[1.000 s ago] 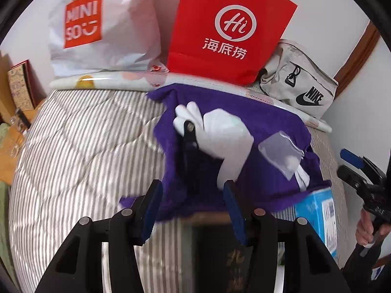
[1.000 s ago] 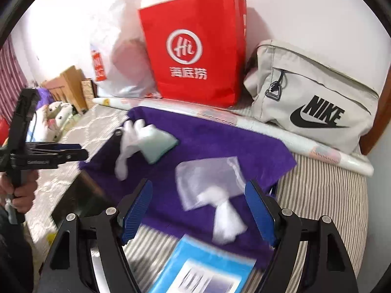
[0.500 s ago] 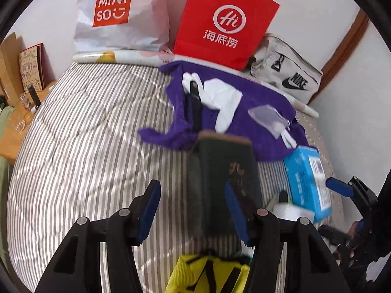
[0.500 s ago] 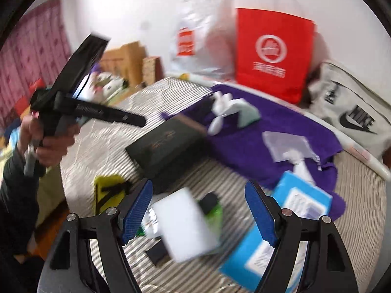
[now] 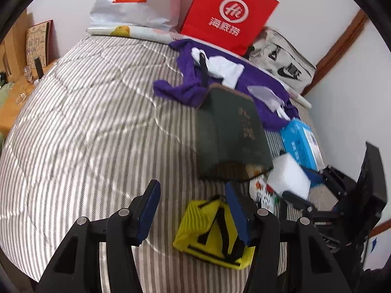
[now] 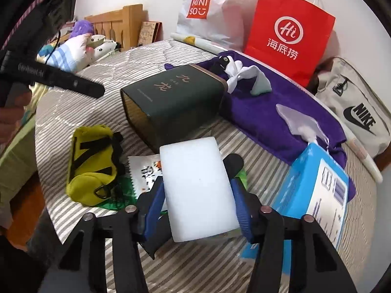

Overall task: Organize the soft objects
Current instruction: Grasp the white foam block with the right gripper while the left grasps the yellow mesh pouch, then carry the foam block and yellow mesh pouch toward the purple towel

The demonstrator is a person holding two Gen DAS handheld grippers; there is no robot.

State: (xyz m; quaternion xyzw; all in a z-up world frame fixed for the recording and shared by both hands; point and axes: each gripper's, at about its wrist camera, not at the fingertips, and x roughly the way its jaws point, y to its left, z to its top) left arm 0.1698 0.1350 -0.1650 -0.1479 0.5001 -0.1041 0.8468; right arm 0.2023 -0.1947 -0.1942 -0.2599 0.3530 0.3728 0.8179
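The white sponge block [image 6: 199, 190] sits between the blue pads of the right gripper [image 6: 198, 207], which pinches it by its two long sides. It appears held just above the striped bed cover [image 6: 102, 92], though contact with the litter beneath cannot be ruled out. In the left wrist view the same block [image 5: 288, 175] shows at the right, with the right gripper's black frame behind it.

Directly beyond it lies the dark green box [image 6: 176, 102], on its side, its open end facing the block. To the left of the block is a yellow pouch [image 6: 91, 168]; under and beside it, a printed sachet [image 6: 144, 168]. To the right is a blue carton [image 6: 315, 188], and beyond that a purple towel [image 6: 273, 107] carrying a white glove [image 6: 242, 73] and a clear plastic bag [image 6: 298, 122].

The left gripper [image 5: 193, 210] hangs over the yellow pouch [image 5: 210, 229] with its jaws spread and nothing between them.

Judgement: the step in hand is the pick-up of the sponge, completed or nearly so. The next move calls for carrying it to a destination, probably the box mouth; the block looks broad against that opening, so alignment matters. The grip should stay light, since foam deforms.
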